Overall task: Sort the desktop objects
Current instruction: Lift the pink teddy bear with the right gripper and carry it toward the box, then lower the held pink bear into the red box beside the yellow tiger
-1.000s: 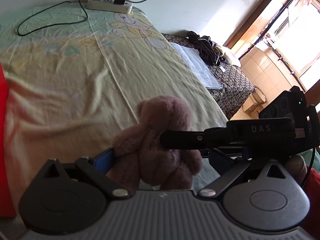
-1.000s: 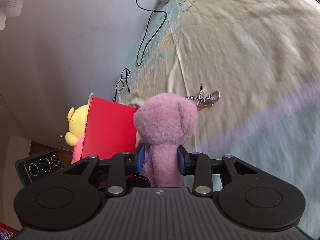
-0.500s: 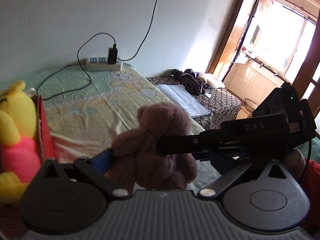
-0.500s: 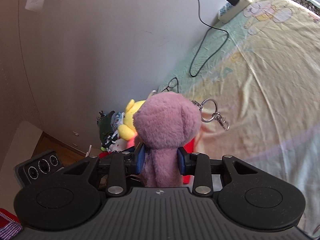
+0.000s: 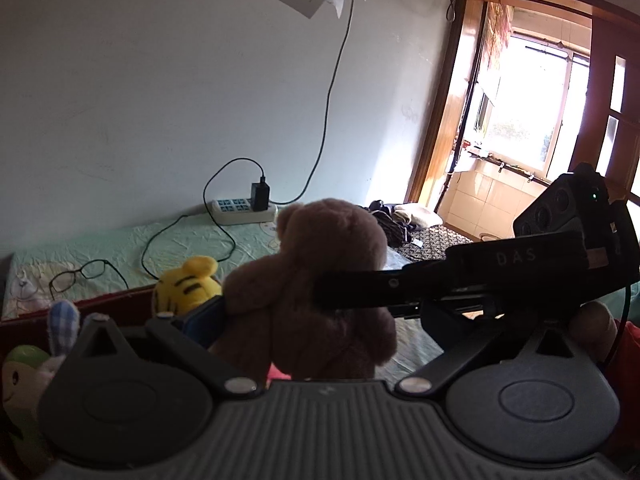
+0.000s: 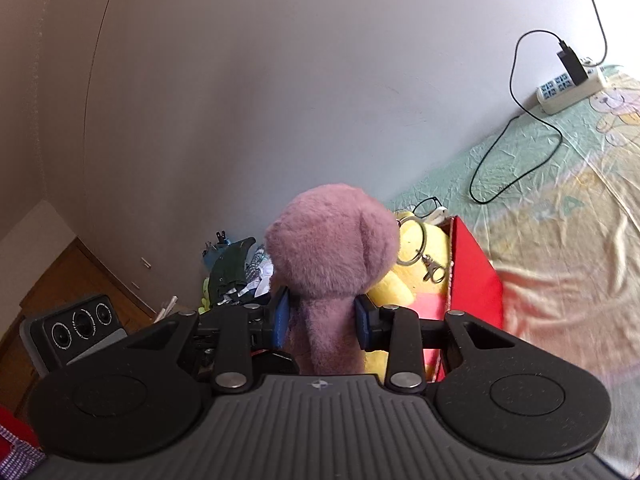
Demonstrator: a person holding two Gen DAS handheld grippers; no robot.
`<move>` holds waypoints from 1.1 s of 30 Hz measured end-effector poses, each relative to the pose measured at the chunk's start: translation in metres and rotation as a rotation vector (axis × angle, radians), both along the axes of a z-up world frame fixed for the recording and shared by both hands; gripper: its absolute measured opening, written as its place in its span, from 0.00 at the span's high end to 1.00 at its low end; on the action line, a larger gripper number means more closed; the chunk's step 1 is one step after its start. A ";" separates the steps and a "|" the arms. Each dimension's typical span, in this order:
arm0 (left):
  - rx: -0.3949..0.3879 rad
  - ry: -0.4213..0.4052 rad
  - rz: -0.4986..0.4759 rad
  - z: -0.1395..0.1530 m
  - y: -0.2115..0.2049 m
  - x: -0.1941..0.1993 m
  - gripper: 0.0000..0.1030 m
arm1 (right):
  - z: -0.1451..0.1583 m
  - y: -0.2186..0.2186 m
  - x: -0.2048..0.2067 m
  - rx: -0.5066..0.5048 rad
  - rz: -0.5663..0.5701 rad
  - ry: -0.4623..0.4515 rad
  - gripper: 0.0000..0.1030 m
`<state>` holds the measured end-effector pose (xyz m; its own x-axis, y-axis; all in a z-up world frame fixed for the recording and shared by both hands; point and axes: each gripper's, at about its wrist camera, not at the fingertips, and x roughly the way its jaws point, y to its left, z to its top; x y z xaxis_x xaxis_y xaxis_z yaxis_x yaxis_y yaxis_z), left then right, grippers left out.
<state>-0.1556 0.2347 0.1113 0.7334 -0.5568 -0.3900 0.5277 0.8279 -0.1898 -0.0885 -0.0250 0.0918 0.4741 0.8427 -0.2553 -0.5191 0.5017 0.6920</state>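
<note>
Bear filled the middle of the left wrist view, upright and off the bed. The right gripper reached in from the right side and crossed its chest. The left gripper stood released, its fingers spread wide on either side of the toy. Its left pad lay just beside the bear's arm, and the other finger was well apart from it. Behind the bear a striped yellow toy and other soft toys sat inside the dark red box. Glasses and a power strip lay farther back on the sheet.

In the right wrist view, the right gripper was clenched on the bear, with both blue pads pressed into its body below the head. The bear's keyring dangled at its right, in front of a yellow plush that filled the near end of the box.

The step in hand looked like dropping the bear in with the other toys. To do it well, the bear's body should be over the opening, clear of the red wall, before the right fingers part. Lower it close to the toys first, since a soft toy released from high up could bounce out. The keyring might catch on the box edge or the plush. The left gripper should stay wide and back off, because its pad was close enough to snag the arm.
</note>
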 end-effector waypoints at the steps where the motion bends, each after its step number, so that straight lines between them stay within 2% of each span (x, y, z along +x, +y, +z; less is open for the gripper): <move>1: -0.007 -0.006 0.002 0.000 0.007 0.000 0.03 | 0.003 0.008 -0.002 -0.015 -0.007 -0.019 0.66; 6: -0.057 -0.010 0.008 -0.011 0.037 0.012 0.03 | 0.014 0.042 -0.004 -0.120 -0.061 -0.092 0.67; 10: -0.036 0.008 0.014 -0.029 0.046 0.023 0.03 | 0.014 0.064 0.000 -0.221 -0.118 -0.118 0.69; 14: -0.034 0.071 -0.001 -0.048 0.050 0.032 0.03 | 0.010 0.079 0.006 -0.304 -0.155 -0.133 0.73; 20: -0.035 0.138 0.019 -0.068 0.057 0.043 0.02 | 0.003 0.111 -0.001 -0.451 -0.173 -0.212 0.76; 26: -0.020 0.156 0.055 -0.070 0.066 0.049 0.01 | -0.002 0.133 0.001 -0.512 -0.191 -0.264 0.76; 30: -0.044 0.159 0.057 -0.070 0.076 0.048 0.01 | -0.001 0.145 0.000 -0.530 -0.145 -0.297 0.76; 33: -0.021 0.146 0.059 -0.073 0.077 0.045 0.02 | -0.007 0.154 0.002 -0.552 -0.101 -0.296 0.76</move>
